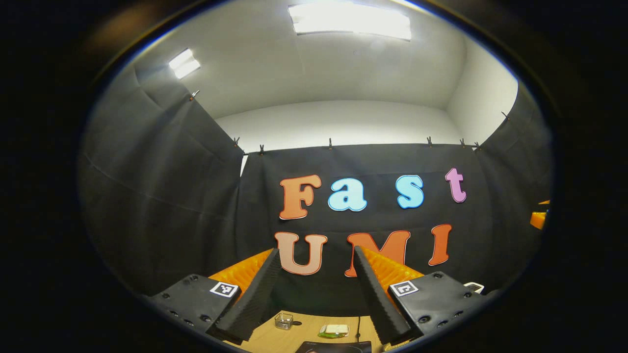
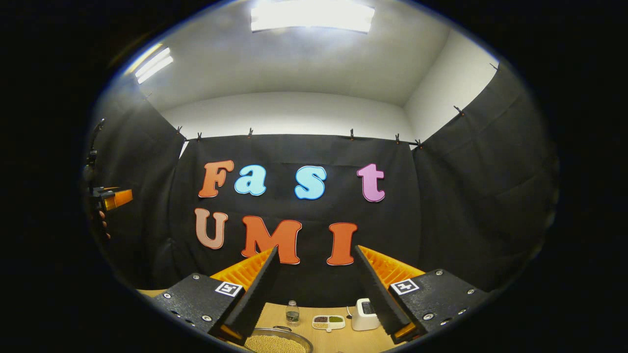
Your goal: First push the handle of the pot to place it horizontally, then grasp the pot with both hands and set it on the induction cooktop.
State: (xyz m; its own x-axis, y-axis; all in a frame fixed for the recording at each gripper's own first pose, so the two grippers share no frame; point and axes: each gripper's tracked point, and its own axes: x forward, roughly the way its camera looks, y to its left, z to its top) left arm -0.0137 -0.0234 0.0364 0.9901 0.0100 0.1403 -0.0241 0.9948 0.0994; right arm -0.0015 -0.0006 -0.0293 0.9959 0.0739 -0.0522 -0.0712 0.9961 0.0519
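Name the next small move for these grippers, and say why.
Probably tilt both grippers down toward the wooden table. The left gripper and right gripper are open and aimed at the booth's wall, with the round metal pot of pale grains barely visible at the bottom edge.

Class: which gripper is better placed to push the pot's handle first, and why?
Probably right. The right gripper, open, looks over the pot just below its fingers. The left gripper, also open, faces a cooktop edge and small dishes. The handle itself is hidden.
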